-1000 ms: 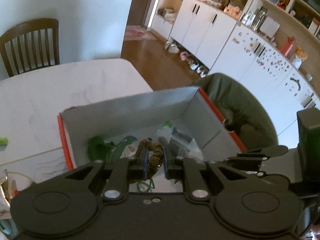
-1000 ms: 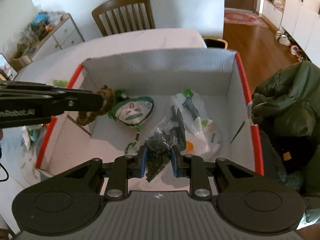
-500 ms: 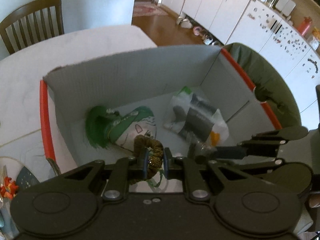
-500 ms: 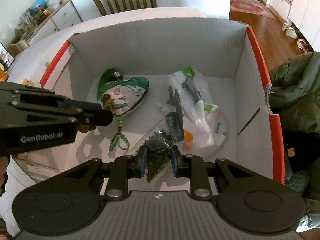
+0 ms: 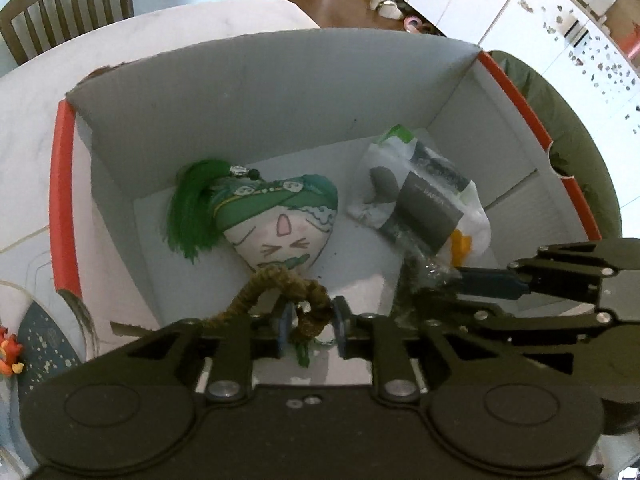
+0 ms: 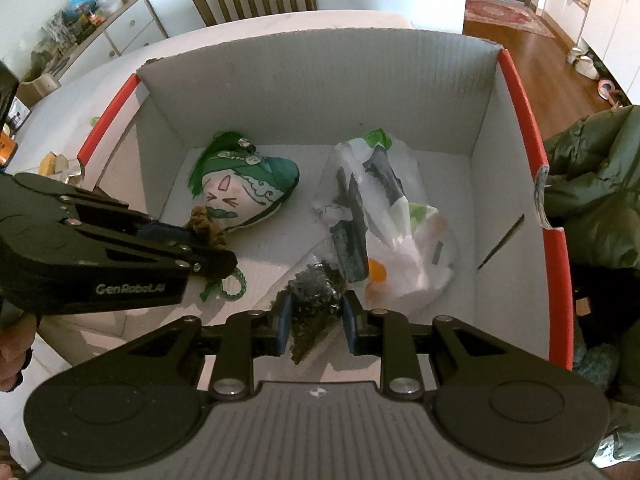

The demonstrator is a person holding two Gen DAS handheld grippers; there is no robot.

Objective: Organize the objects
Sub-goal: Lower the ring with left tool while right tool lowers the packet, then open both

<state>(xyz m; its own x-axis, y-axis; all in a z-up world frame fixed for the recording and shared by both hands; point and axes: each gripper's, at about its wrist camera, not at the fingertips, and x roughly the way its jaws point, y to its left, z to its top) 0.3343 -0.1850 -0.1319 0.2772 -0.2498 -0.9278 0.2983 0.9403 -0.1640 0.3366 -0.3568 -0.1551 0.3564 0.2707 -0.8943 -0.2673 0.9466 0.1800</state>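
**A:** Best way to drop these in? Left gripper [image 5: 308,326] is clamped on the brown braided rope loop [image 5: 280,288], right gripper [image 6: 314,322] is pinched on the clear plastic bag of dark dried bits [image 6: 316,292], both low inside the grey cardboard box with red edges [image 6: 520,92].

**B:** I'd open near the floor, over bare spots. The rope hangs just in front of the green cat-face pouch [image 5: 280,220], and the bag touches the white packet [image 6: 396,232], so nudge apart first.
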